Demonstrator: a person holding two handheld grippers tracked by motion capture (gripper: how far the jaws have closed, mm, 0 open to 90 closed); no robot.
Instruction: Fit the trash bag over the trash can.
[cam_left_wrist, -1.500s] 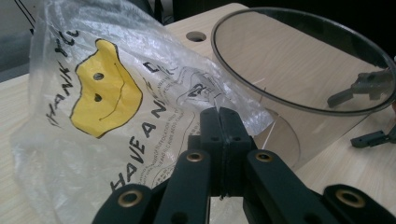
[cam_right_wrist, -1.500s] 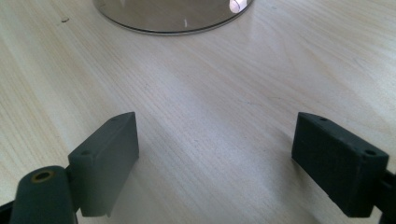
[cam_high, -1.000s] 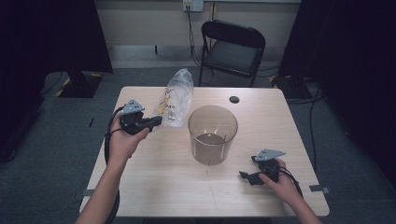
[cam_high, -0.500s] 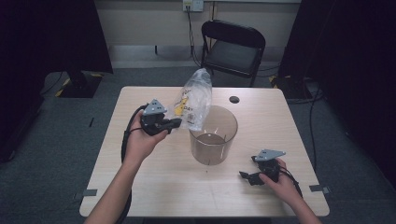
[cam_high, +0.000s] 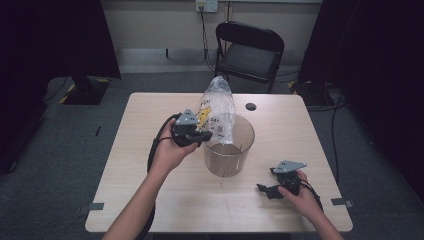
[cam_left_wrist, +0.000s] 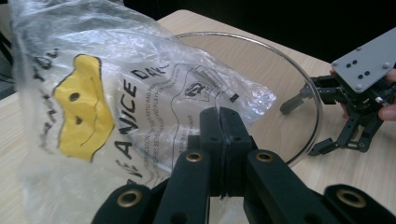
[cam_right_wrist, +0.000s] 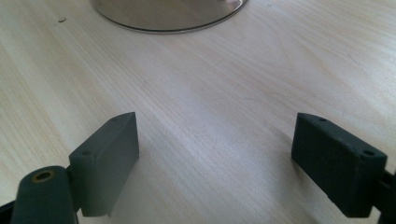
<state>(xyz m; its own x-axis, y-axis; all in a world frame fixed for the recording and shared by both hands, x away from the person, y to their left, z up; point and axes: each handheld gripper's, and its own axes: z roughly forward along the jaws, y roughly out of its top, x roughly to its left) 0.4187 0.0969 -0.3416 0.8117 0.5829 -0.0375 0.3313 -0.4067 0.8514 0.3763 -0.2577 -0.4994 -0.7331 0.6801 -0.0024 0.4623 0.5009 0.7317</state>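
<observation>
So the left gripper (cam_high: 206, 136) has its fingers (cam_left_wrist: 211, 140) pinched fully together on the clear plastic bag (cam_high: 218, 111), the crinkly one with a yellow smiley and black lettering, and it's holding it up by a lower edge so the bulk stands over the near-left rim of the clear round container (cam_high: 229, 150). Looks like the point is to get the bag hanging above the opening so it can drop or be stuffed in. The right gripper (cam_high: 265, 191) just sits low on the worktop (cam_high: 300, 125), right of the container, fingers (cam_right_wrist: 108, 158) spread wide with nothing between them, probably parked out of the way, maybe ready to steady the container.
</observation>
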